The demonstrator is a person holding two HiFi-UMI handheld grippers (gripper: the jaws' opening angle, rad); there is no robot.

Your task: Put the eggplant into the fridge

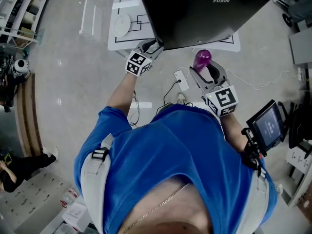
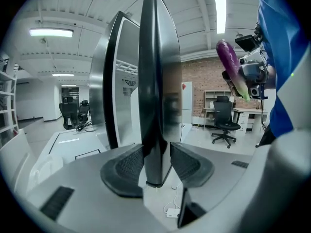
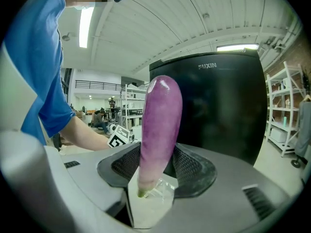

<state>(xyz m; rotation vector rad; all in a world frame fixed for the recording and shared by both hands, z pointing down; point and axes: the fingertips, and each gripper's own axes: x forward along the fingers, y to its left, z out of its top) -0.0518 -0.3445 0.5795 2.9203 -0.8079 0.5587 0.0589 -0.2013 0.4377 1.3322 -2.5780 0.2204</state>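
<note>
The left gripper (image 2: pixel 155 165) has its jaws clamped on the glossy black fridge door (image 2: pixel 155 81). The right gripper (image 3: pixel 158 168) pinches the long purple eggplant (image 3: pixel 160 125) upright, outside the fridge. I'd swing the door fully wide, following its arc, before reaching in.

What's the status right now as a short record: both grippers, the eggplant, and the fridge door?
left gripper: shut on the edge of the tall black fridge door
right gripper: shut on the long purple eggplant, held upright, green stem end down
black fridge: directly ahead of both grippers
door state: looks partly swung out from the cabinet, seen edge-on in the left gripper view
eggplant place: outside the fridge, not yet put in
floor: white power strip with its cable, below the grippers
</note>
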